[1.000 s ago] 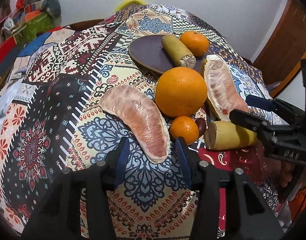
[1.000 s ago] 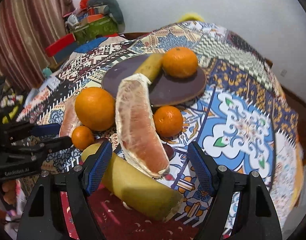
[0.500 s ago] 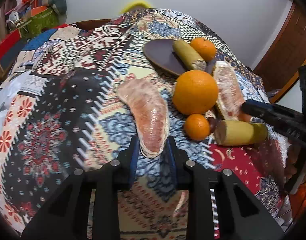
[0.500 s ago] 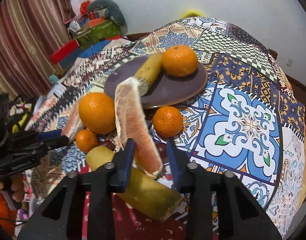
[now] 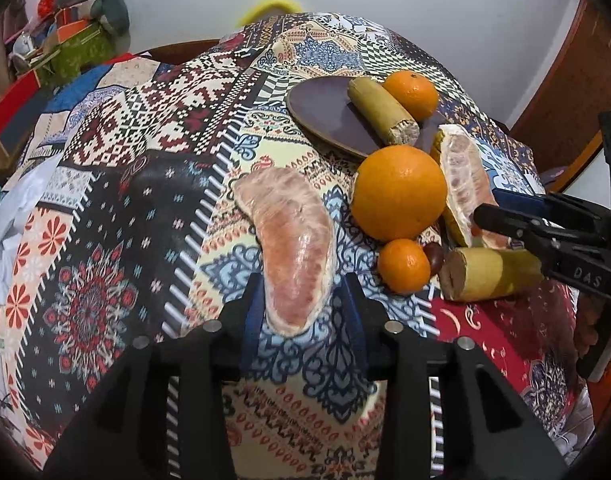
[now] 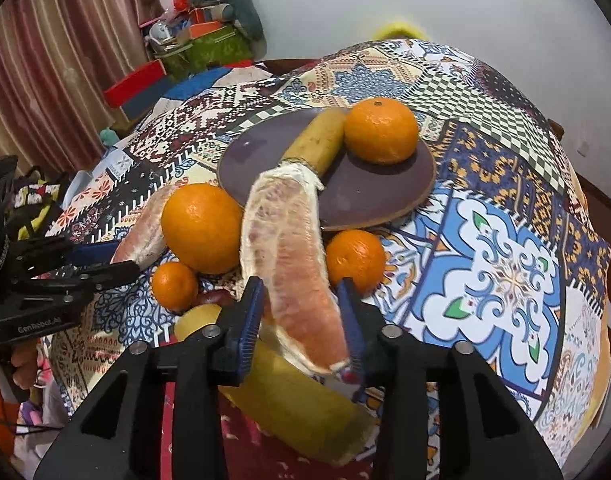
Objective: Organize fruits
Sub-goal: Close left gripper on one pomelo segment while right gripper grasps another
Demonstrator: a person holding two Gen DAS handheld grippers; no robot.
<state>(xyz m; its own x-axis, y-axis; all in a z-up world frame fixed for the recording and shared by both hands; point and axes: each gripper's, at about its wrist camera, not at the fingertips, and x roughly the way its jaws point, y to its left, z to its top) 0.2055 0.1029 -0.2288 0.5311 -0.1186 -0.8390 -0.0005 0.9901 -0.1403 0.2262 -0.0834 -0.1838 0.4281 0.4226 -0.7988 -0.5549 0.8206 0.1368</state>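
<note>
My left gripper (image 5: 303,314) is shut on the near end of a pink pomelo segment (image 5: 291,240) lying on the patterned tablecloth. My right gripper (image 6: 303,316) is shut on a second pomelo segment (image 6: 289,252), whose far end reaches the rim of the brown plate (image 6: 369,196). The plate holds a tangerine (image 6: 381,130) and a yellow-green sugarcane piece (image 6: 317,142). A big orange (image 6: 201,232), two small tangerines (image 6: 173,284) (image 6: 355,258) and another cane piece (image 6: 297,404) lie around the segments. The left gripper also shows at the left of the right wrist view (image 6: 105,258).
A dark red date (image 5: 434,256) lies between the small tangerine (image 5: 403,266) and the cane piece (image 5: 489,272). Boxes and cloth bundles (image 6: 201,44) are piled beyond the table's far left. A wooden door (image 5: 561,80) stands to the right. The table edge drops away near me.
Both grippers closed from wide open onto their pomelo segments. The right segment's near end has lifted off the cane piece and its far end now reaches the plate.
</note>
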